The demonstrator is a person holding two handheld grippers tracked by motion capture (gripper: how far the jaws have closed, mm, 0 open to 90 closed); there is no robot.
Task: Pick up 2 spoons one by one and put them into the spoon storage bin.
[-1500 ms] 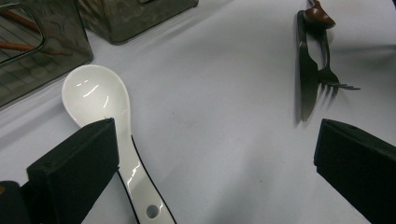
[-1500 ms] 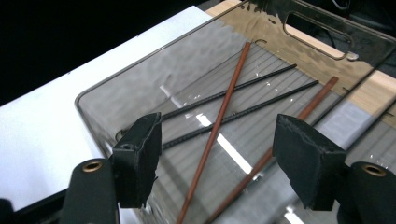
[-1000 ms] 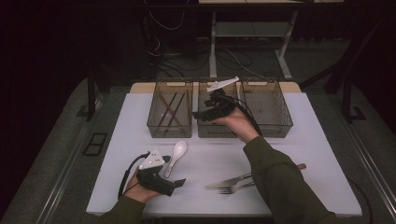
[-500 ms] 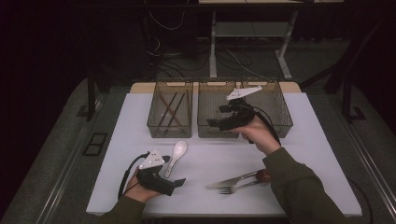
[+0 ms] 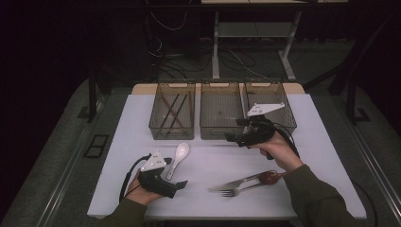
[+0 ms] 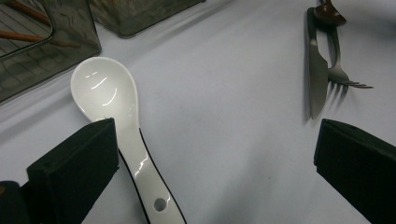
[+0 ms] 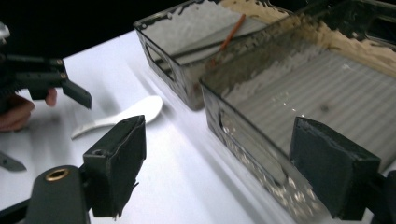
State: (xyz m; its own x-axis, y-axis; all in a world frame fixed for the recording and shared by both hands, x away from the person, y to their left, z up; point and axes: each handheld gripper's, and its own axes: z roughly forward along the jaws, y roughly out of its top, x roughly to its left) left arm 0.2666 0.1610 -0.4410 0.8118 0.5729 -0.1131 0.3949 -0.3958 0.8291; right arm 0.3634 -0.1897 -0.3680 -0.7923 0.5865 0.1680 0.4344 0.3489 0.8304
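1. On the white table [image 5: 142, 118] we find no brand, label or readable writing on any item; the bins, cutlery and grippers are all unmarked as far as we can see.
2. The left gripper [image 5: 182, 183] rests low on the table near the front edge, its jaws wide apart and holding nothing. In the left gripper view the white ceramic spoon [image 6: 114, 114] lies flat just inside one jaw, its handle end cut off by the bottom edge.
3. The right gripper [image 5: 230, 138] hovers at the front wall of the middle bin [image 5: 220, 130], jaws wide and empty; its own view shows that bin's rim between them, though blur softens the detail.
4. A knife [image 5: 234, 182] and fork [image 5: 241, 190] lie side by side near the right forearm; their handle ends, seemingly brown, are partly hidden by the sleeve.
5. The left bin [image 5: 172, 132] holds thin brown sticks, possibly chopsticks; the tinted walls make them hard to make out.
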